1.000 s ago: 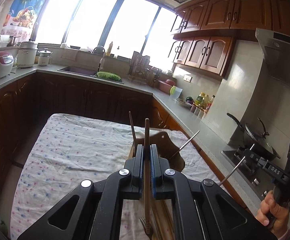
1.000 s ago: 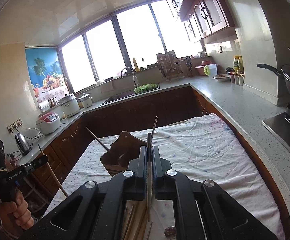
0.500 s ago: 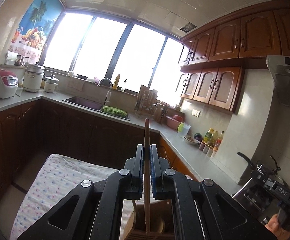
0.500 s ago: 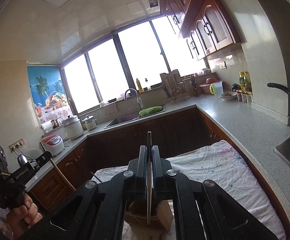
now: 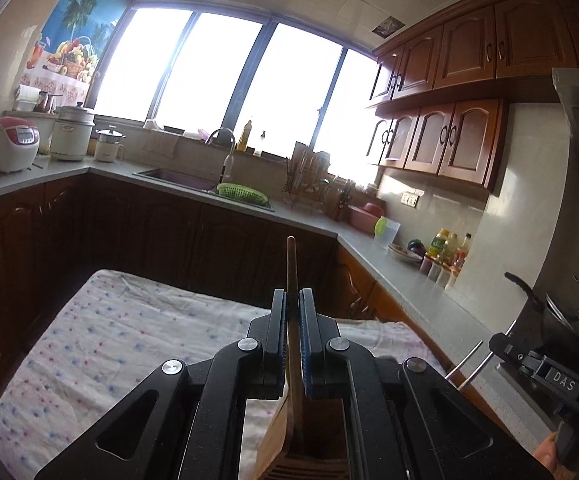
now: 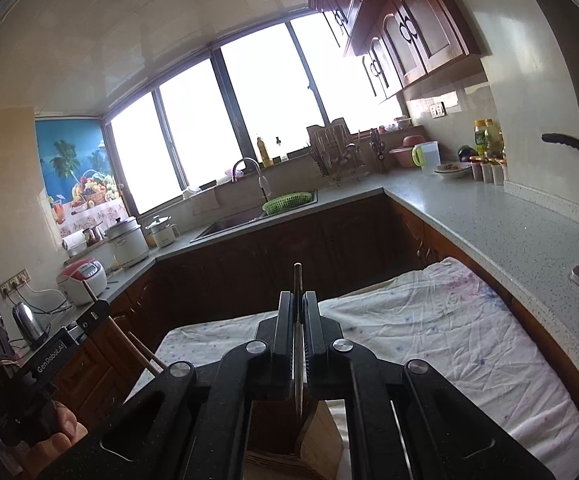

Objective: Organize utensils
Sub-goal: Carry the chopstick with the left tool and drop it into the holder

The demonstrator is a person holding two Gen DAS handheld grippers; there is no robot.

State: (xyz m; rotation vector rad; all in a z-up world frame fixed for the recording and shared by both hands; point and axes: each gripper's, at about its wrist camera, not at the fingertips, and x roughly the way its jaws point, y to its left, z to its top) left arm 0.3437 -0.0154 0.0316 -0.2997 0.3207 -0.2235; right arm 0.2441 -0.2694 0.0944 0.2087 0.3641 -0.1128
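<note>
My left gripper (image 5: 292, 300) is shut on a wooden-handled utensil (image 5: 292, 268) held upright; its lower end reaches down into the wooden utensil holder (image 5: 277, 436) under the gripper. My right gripper (image 6: 298, 302) is shut on a thin metal utensil (image 6: 297, 280), also upright, its lower end going into the same wooden holder (image 6: 321, 436). The right gripper shows at the right edge of the left wrist view (image 5: 501, 344), with a metal utensil (image 5: 463, 364) sticking out. The left gripper shows at the left of the right wrist view (image 6: 99, 312), with wooden sticks (image 6: 121, 334) below it.
The holder stands on a table with a dotted white cloth (image 5: 109, 328). Grey countertops (image 6: 489, 216) run around the kitchen, with a sink (image 5: 177, 178), a green basket (image 5: 241, 192), rice cookers (image 5: 11, 144), bottles (image 5: 445, 248) and a pan (image 5: 561, 320) on the stove.
Both wrist views first tilted upward, then dipped a little again. The utensils stay clamped, and their lower ends now sit in the holder below each gripper.
</note>
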